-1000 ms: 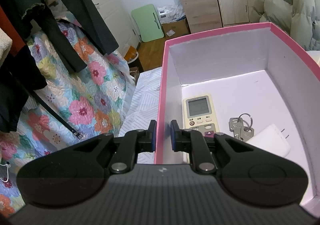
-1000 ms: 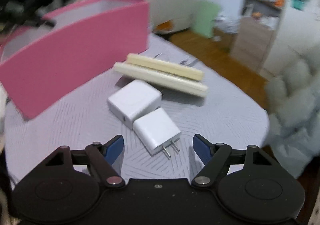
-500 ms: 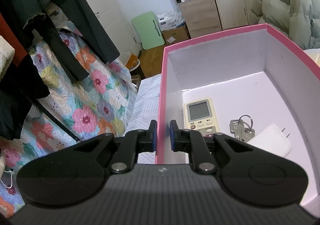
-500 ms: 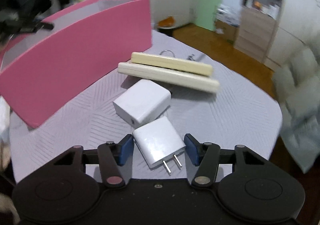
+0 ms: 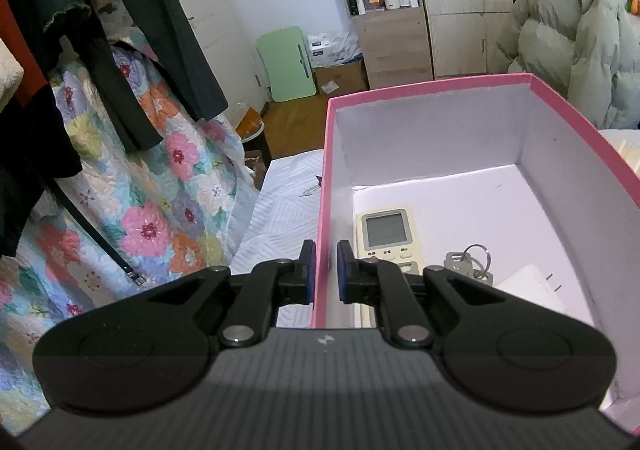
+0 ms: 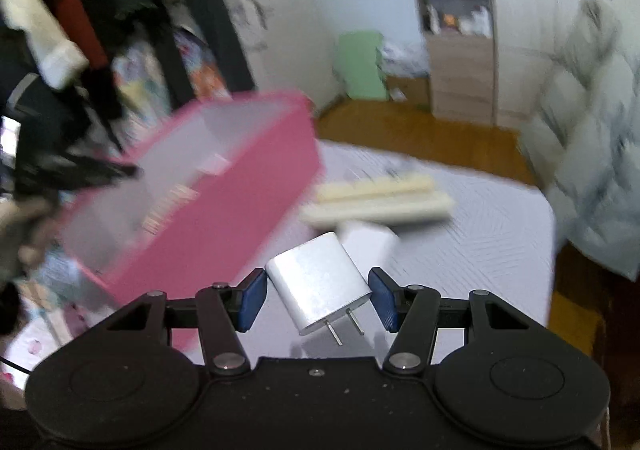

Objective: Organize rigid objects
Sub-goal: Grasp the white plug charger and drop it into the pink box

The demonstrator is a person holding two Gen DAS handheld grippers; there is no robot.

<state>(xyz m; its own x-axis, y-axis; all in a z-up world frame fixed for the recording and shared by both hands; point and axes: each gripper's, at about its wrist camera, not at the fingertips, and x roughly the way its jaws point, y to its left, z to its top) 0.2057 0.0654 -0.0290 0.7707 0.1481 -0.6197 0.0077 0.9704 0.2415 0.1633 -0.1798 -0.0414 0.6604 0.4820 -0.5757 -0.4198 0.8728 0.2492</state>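
My left gripper [image 5: 325,270] is shut on the left wall of the pink box [image 5: 322,186]. Inside the box lie a cream remote control [image 5: 387,230], a bunch of keys [image 5: 468,264] and a white charger [image 5: 528,286]. My right gripper [image 6: 318,300] is shut on a white plug charger [image 6: 316,282], prongs pointing toward the camera, lifted above the table. The pink box [image 6: 224,210] shows to its left, blurred. A second white charger [image 6: 370,240] and two cream remotes [image 6: 380,196] lie on the table behind.
The table has a grey-white patterned cloth [image 6: 472,242]. A floral quilt [image 5: 140,210] and dark hanging clothes [image 5: 120,30] are at the left. A puffy green jacket [image 5: 580,38] is at the right. A wooden cabinet [image 5: 392,38] stands at the back.
My right gripper closed on the white plug charger and lifted it off the table, swinging toward the pink box. My left gripper kept its hold on the box wall.
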